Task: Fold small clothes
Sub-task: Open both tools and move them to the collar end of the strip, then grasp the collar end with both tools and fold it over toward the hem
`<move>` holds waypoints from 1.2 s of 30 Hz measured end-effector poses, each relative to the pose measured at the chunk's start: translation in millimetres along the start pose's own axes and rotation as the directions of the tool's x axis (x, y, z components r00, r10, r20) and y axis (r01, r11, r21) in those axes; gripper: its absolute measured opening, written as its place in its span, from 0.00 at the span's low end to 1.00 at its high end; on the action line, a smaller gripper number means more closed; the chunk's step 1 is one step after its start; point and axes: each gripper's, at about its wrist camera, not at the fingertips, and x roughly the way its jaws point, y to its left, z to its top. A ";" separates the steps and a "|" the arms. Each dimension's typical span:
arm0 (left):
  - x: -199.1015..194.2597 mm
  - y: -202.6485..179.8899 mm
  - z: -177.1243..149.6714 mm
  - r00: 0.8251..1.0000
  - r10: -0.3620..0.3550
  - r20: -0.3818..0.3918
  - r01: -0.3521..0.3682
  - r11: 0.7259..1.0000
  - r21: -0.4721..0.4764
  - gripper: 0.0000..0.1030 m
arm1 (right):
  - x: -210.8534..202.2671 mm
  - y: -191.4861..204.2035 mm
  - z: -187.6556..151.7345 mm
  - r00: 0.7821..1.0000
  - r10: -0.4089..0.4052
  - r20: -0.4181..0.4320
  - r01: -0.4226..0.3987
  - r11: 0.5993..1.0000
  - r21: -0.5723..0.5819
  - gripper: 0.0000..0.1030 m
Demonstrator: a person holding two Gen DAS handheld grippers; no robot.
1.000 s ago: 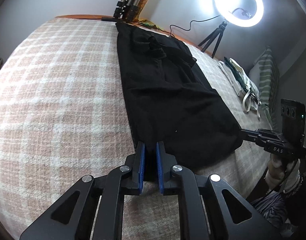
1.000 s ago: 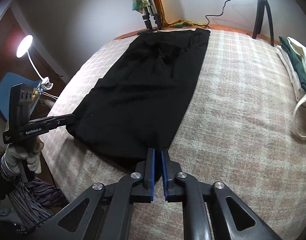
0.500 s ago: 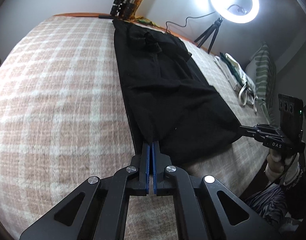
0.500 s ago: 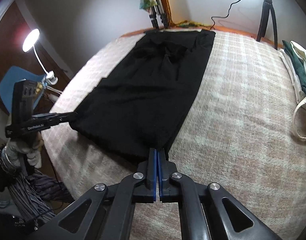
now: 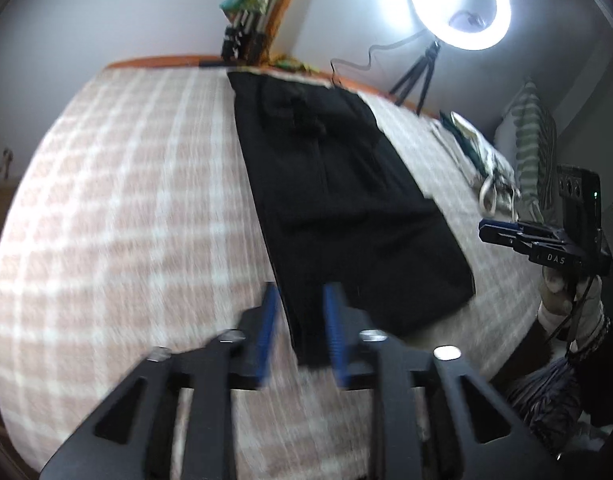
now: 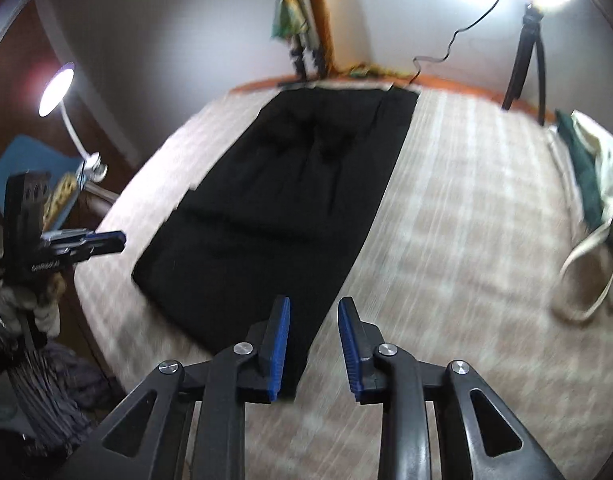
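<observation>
Both grippers have let go. Half a second ago each was pressed together on a near corner of the garment (image 5: pixel 346 208); now the left gripper (image 5: pixel 300 336) and the right gripper (image 6: pixel 312 346) both stand spread, with nothing between the fingers. Both views are smeared, which suggests the tools are moving, apparently backing off from the near hem. Judgement: the straightening pull on the hem is finished and the cloth is released flat, ready for a fold; no fold across its length is yet made.

The garment is black and lies as a long narrow strip on the checked bed cover (image 5: pixel 126 200), running from the bed's near edge to its far edge, roughly along the middle. Its long sides look straight. Some bunching shows toward the far end; detail there is lost in the dark cloth. The near hem sits just at the near edge of the bed, its left corner directly ahead of the left gripper, its right corner ahead of the right.
</observation>
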 end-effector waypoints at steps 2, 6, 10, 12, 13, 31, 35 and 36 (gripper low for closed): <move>0.9 6.3 18.5 0.999 0.017 0.028 -0.017 1.000 -0.011 0.41 | -0.8 -5.6 14.5 1.000 -0.013 0.023 0.013 1.000 0.014 0.27; 10.8 20.0 54.9 0.998 0.028 0.056 -0.026 0.999 -0.036 0.41 | 6.0 -25.4 42.3 0.999 0.012 0.046 -0.015 0.998 0.059 0.28; 32.4 45.7 90.8 0.998 0.016 0.069 -0.008 0.992 -0.122 0.41 | 21.9 -50.2 72.6 0.998 0.036 0.048 -0.040 0.995 0.090 0.30; 44.7 53.8 106.9 0.997 0.026 0.068 -0.017 0.992 -0.124 0.41 | 34.3 -62.3 89.3 0.998 0.044 0.047 -0.048 0.993 0.104 0.32; 51.3 58.1 115.1 0.997 0.035 0.069 -0.026 0.991 -0.128 0.41 | 39.6 -68.4 96.8 0.998 0.039 0.049 -0.045 0.993 0.110 0.33; 176.8 96.3 217.8 1.000 0.012 0.022 -0.008 0.987 -0.161 0.48 | 165.8 -143.5 205.8 0.997 0.075 0.030 -0.080 0.975 0.208 0.39; 189.2 94.6 229.0 0.999 0.005 0.041 0.000 0.990 -0.143 0.48 | 176.5 -146.5 218.7 0.994 0.096 0.043 -0.103 0.973 0.207 0.39; 191.2 94.6 231.8 0.999 -0.002 0.042 0.008 0.989 -0.144 0.48 | 179.5 -147.0 220.8 0.994 0.100 0.046 -0.108 0.972 0.207 0.39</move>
